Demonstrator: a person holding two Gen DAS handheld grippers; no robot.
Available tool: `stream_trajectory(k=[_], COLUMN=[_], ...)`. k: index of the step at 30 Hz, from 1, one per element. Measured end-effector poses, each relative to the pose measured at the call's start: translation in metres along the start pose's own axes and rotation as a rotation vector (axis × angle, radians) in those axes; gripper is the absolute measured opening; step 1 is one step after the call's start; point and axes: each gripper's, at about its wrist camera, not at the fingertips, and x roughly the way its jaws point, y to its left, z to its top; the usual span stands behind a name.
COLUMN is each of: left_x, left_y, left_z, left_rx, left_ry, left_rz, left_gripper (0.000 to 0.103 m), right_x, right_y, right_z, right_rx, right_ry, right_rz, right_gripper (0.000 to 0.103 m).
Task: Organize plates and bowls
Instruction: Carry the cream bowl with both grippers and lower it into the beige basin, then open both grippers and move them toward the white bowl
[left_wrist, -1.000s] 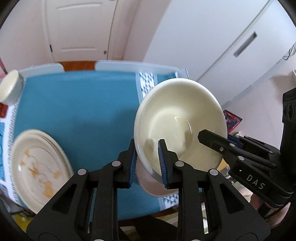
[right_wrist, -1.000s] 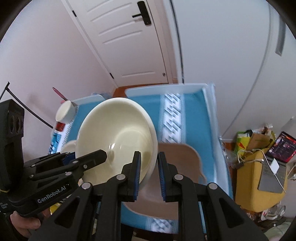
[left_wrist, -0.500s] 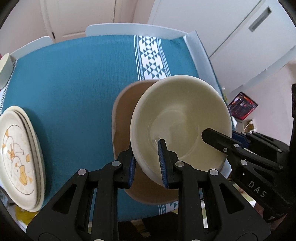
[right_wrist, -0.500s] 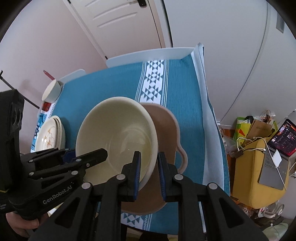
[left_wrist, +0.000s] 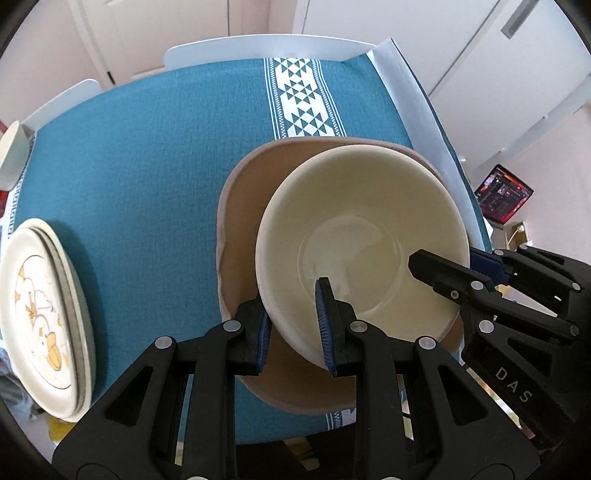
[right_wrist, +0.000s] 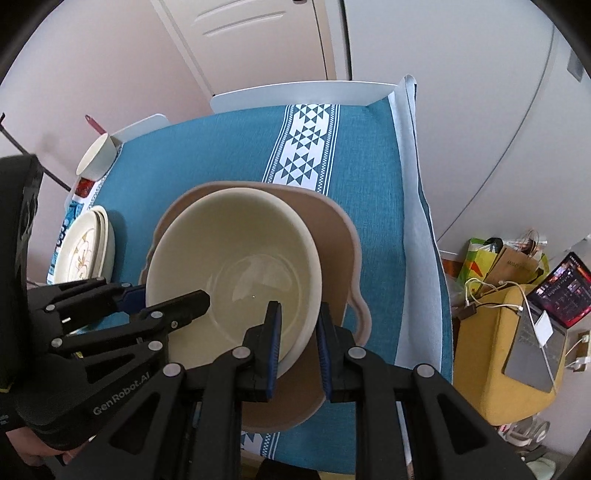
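Cream bowl held by both grippers above a tan handled dish.

The left gripper is clamped on the bowl's near-left rim, the right gripper on its near-right rim, one finger inside and one outside in each case. Compared with a second ago, the bowl is seen lower and less tilted, over the dish on the teal tablecloth. A stack of patterned plates is seen well apart, at the cloth's left edge.

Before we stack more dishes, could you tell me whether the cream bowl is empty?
Empty. The cream bowl, held at its rim by both grippers, shows only bare glossy bottom, with nothing inside.
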Motion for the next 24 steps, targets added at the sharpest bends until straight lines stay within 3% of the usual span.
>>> stream_trajectory(k=[24], left_x=[-0.012], left_y=[-0.002], left_z=[-0.006], left_rx=[0.022], left_ry=[-0.026], left_rz=[0.044], left_gripper=[0.02], right_x=[-0.016], right_y=[-0.001], right_z=[-0.003], right_rx=[0.009], right_ry=[-0.039], right_rz=[-0.013], right_gripper=[0.017])
